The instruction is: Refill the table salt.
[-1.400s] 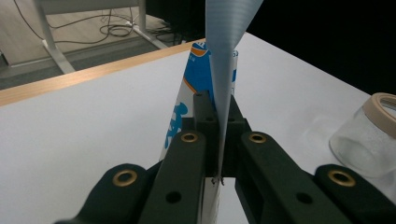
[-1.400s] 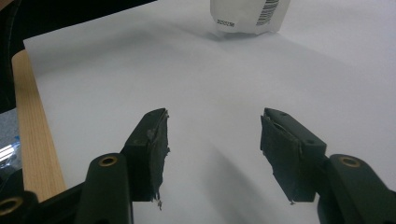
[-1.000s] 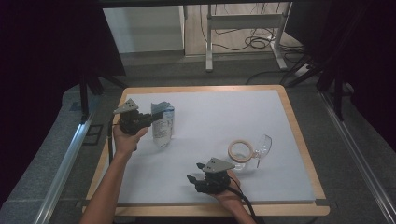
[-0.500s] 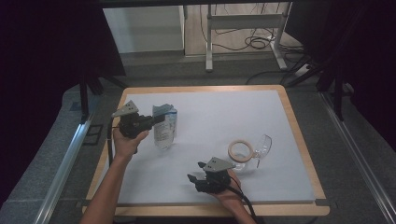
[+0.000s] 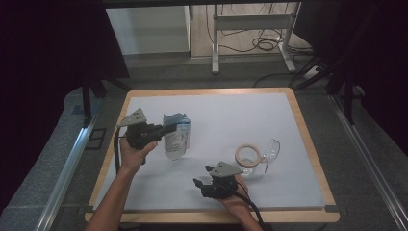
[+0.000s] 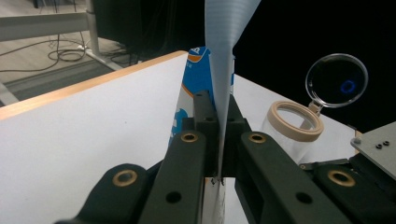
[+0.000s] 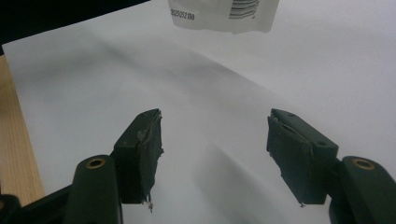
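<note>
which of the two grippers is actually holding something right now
The left gripper: its jaws are shut on the edge of the blue and white pouch. The right gripper stands open over bare table.

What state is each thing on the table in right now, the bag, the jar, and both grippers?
Bag: upright, its top edge pinched in the left gripper.
Jar: open, with its clear hinged lid flipped back.
Left gripper: shut on the bag.
Right gripper: open, jaws wide apart, nothing between them.

Pouch (image 7: 224,14) cut off by top edge in right gripper view, print too small to read
</note>
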